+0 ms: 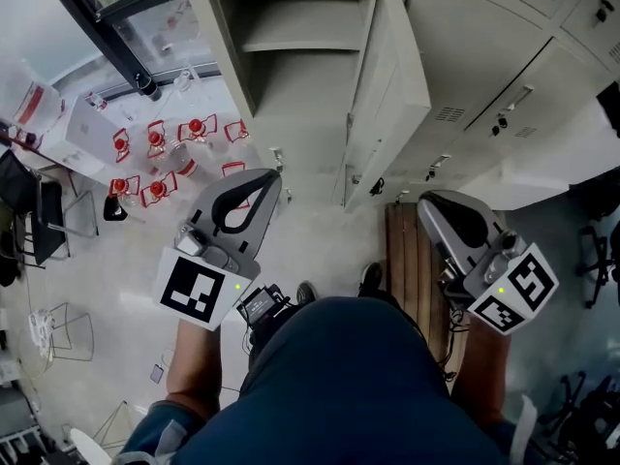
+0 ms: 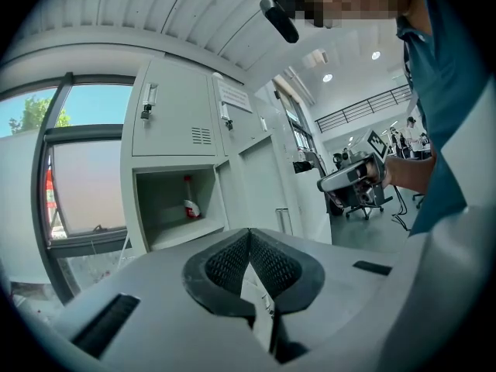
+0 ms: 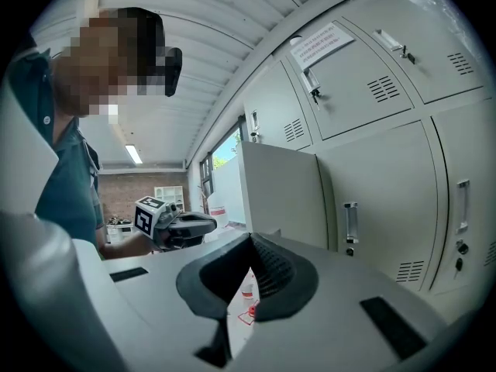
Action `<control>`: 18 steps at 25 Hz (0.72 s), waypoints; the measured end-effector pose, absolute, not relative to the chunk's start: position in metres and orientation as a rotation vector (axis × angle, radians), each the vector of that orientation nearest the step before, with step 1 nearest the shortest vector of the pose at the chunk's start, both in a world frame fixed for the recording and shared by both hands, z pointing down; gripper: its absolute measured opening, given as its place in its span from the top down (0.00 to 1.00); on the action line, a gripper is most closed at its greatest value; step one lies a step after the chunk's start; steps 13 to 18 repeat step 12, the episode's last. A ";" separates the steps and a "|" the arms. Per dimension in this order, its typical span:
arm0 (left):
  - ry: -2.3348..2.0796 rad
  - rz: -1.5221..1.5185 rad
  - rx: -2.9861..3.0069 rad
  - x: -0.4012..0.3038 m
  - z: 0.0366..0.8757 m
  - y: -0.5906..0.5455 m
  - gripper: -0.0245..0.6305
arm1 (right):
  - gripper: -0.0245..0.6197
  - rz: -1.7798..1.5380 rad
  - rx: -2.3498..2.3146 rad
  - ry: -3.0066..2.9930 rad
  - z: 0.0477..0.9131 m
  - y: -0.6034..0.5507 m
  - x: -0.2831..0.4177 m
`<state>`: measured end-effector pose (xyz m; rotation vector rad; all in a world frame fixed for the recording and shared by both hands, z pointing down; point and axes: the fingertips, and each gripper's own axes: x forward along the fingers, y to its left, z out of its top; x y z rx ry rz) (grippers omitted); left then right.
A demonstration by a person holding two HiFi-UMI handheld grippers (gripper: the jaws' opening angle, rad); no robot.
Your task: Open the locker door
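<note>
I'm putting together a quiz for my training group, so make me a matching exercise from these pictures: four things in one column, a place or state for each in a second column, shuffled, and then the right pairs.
Column one:
1. locker door
2. red-capped bottle
3. left gripper
4. wooden boards

Column two:
A. lying on the floor
B. jaws together, nothing between them
C. swung open
D. on a shelf inside the open compartment

Pairs: 1-C, 2-D, 3-B, 4-A
</note>
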<state>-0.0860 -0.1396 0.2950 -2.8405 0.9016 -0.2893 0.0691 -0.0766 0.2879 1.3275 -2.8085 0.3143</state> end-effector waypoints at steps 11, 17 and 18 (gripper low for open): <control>0.930 -0.293 -2.850 -0.098 0.307 -0.159 0.94 | 0.90 0.337 1.297 -2.802 0.296 -0.100 0.059; 0.930 -0.294 -2.850 -0.099 0.307 -0.161 0.94 | 0.90 0.338 1.296 -2.800 0.296 -0.102 0.058; 0.930 -0.294 -2.850 -0.099 0.307 -0.161 0.94 | 0.90 0.338 1.296 -2.800 0.296 -0.102 0.058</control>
